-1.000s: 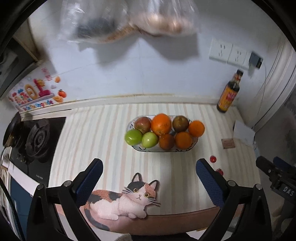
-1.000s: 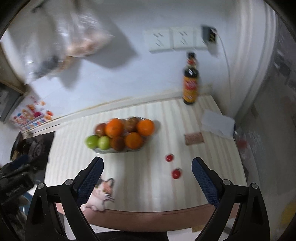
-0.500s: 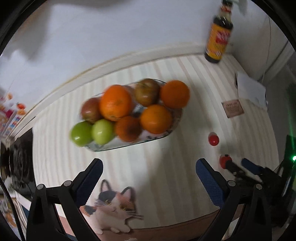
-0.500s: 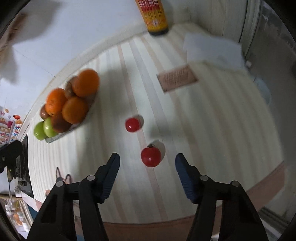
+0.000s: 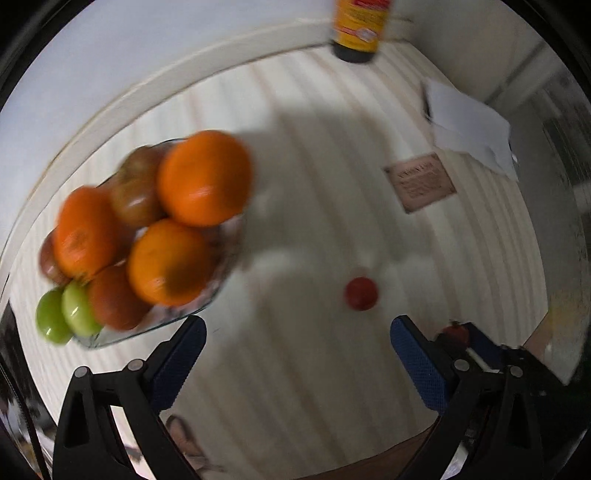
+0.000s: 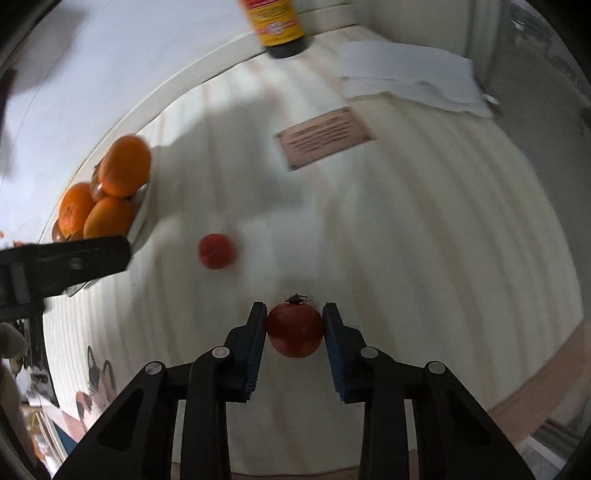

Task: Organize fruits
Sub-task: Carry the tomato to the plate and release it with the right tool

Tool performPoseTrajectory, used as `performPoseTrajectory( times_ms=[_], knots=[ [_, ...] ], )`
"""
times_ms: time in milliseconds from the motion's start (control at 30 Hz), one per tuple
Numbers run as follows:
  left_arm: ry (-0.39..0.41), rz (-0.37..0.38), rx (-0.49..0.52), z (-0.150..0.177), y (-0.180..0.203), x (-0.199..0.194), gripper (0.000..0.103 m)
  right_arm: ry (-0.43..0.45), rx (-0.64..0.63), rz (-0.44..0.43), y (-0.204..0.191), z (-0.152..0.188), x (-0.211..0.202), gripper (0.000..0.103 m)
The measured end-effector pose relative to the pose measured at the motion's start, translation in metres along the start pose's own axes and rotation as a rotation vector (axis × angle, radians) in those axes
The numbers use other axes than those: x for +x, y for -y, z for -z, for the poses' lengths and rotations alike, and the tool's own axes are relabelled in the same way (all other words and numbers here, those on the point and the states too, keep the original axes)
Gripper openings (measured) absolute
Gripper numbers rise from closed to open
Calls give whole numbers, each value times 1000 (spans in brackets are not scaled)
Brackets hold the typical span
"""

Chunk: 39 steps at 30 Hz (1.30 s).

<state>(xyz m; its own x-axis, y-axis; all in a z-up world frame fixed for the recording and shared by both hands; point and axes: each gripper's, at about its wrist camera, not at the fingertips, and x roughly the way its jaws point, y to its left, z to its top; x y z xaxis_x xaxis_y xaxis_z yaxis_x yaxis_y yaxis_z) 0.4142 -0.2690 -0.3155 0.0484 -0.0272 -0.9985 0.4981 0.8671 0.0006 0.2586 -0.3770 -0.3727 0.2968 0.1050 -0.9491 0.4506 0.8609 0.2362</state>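
Gripping the small red stemmed tomato (image 6: 294,329) with your right gripper (image 6: 294,325).
Jaws just closing on it; your left gripper (image 5: 297,345) is hanging wide open, holding nothing.

surface (image 6: 424,229): pale, striped | fruit bowl (image 5: 177,321): left side, landmark | loose tomato (image 6: 216,251): right of bowl | stemmed tomato (image 6: 294,328): nearer front edge, further right | card (image 6: 325,137): behind tomatoes | sauce bottle (image 6: 277,26): back wall | white paper (image 6: 410,77): back right corner

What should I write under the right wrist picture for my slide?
Right gripper shut on a red tomato on the striped counter; another tomato waits near the fruit bowl.
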Motion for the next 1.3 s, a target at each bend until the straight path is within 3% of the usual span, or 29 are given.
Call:
performPoseTrajectory(
  times_ms=[233,400,467,633,800,967,1100,1300],
  knots=[
    [-54,53,85,-11,33,29,62,9,70,46,34,0,-15,34],
    [-78,74,97,-15,38,43,51,14,96,54,39,-1,-18,34],
    [-89,83,101,-18,40,47,39,17,101,53,39,-2,-19,34],
    [-71,99,107,-21,43,46,24,24,107,51,37,0,-22,34],
    [-59,116,100,-21,41,42,24,30,101,56,37,2,-26,34],
    [-29,146,86,-1,39,26,24,38,99,59,35,0,-32,34],
    [17,170,59,10,5,1,24,45,81,55,26,-2,-41,34],
    [100,190,-72,38,-64,-49,24,47,-9,2,-15,-12,-53,34]
  ],
)
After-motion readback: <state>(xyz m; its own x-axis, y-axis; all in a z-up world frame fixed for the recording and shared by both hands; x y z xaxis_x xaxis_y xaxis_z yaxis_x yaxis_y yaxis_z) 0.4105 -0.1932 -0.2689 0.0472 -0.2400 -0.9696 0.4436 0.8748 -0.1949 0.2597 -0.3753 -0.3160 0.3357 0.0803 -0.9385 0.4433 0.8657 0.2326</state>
